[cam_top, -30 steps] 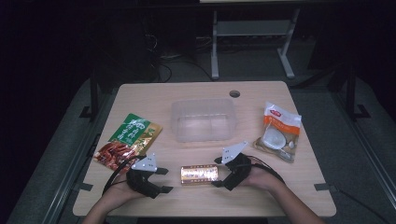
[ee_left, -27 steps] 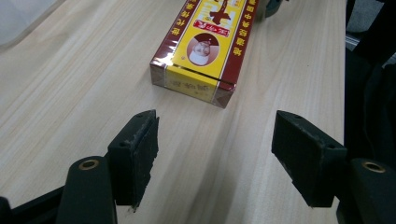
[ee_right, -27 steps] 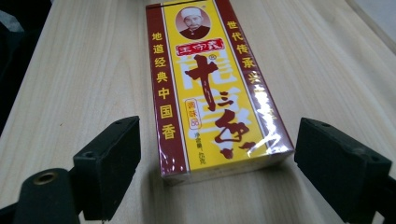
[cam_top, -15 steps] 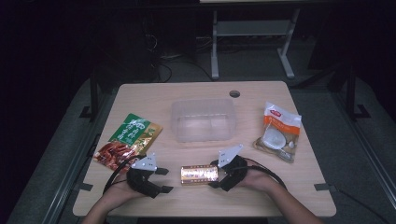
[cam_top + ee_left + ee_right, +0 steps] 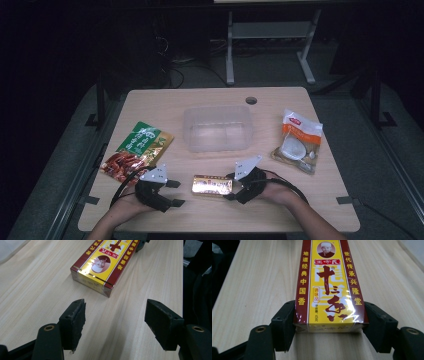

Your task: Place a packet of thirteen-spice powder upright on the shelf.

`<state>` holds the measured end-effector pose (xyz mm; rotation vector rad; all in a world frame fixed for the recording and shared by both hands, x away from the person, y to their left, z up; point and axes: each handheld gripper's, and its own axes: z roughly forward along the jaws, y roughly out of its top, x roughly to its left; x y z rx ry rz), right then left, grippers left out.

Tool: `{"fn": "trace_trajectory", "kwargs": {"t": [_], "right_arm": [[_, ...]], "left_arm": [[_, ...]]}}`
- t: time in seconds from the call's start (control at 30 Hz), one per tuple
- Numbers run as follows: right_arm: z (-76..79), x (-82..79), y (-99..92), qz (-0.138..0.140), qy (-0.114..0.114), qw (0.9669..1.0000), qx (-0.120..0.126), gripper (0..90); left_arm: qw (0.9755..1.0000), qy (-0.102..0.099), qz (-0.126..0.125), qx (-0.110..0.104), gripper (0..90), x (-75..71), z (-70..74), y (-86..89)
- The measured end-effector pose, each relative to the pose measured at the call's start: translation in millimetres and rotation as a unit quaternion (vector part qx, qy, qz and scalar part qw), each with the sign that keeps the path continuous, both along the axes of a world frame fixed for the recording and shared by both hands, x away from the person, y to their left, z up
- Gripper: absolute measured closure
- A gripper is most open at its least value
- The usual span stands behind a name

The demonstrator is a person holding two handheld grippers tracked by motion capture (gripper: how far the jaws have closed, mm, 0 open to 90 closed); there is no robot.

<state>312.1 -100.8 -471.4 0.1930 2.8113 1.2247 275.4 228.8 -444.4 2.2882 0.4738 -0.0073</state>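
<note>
A red and yellow seasoning box [image 5: 212, 184] lies flat near the table's front edge, between my two grippers. My right gripper [image 5: 231, 186] is at its right end. In the right gripper view its jaws have just been closing, and both pads now press the long sides of the box [image 5: 328, 287] at its near end, so my right gripper [image 5: 329, 325] is shut on it. My left gripper [image 5: 176, 193] rests to the left of the box, open. In the left gripper view bare wood lies between the jaws of my left gripper [image 5: 115, 315], and the box [image 5: 105, 262] lies a little ahead.
A clear plastic container [image 5: 218, 128] stands at the table's middle. A green and red snack bag [image 5: 136, 150] lies at the left, a white and orange bag [image 5: 298, 141] at the right. A cable hole [image 5: 251, 100] is near the far edge.
The right gripper's jaws have closed in on the box's right end. The left gripper and the box have stayed where they were.
</note>
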Motion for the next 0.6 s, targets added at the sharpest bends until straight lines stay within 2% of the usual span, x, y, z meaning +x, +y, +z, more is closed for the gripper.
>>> {"fn": "trace_trajectory", "kwargs": {"t": [0.03, 0.17, 0.23, 0.37, 0.4, 0.43, 0.5, 0.53, 0.6], "right_arm": [[1.7, -0.4, -0.5, -0.003, 0.002, 1.0, 0.002, 32.2], [7.8, -1.3, -4.3, -0.021, 0.017, 0.9996, 0.013, 32.4], [11.9, 0.5, -6.8, -0.02, 0.013, 0.9996, 0.012, 32.4], [21.4, 0.4, -10.5, -0.029, 0.006, 0.9992, 0.028, 32.4], [23.6, -1.2, -11.0, -0.035, 0.014, 0.9987, 0.035, 32.4], [25.3, -0.3, -12.6, -0.032, 0.002, 0.999, 0.033, 32.4], [29.3, -2.2, -13.9, -0.041, 0.009, 0.9984, 0.038, 32.4], [31.1, -1.5, -15.1, -0.039, 0.001, 0.9986, 0.035, 32.4], [33.2, -3.0, -15.5, -0.045, 0.006, 0.9983, 0.037, 32.4]], "left_arm": [[1.0, -0.003, -0.005, 0.007, 32.6, 1.1, 0.6, 1.2], [1.0, -0.004, -0.004, 0.005, 32.6, 1.4, 0.9, 1.9], [1.0, -0.004, -0.003, 0.004, 32.6, 1.3, 0.9, 2.1], [1.0, -0.004, -0.003, 0.006, 32.6, 1.2, 0.9, 2.2], [1.0, -0.004, -0.003, 0.006, 32.6, 1.2, 0.9, 2.2], [1.0, -0.005, -0.004, 0.004, 32.6, 1.3, 0.9, 2.2], [1.0, -0.005, -0.003, 0.005, 32.6, 1.5, 1.0, 2.4], [1.0, -0.006, -0.003, 0.004, 32.6, 1.5, 1.0, 2.5], [1.0, -0.006, -0.002, 0.004, 32.6, 1.5, 1.1, 2.6]]}}
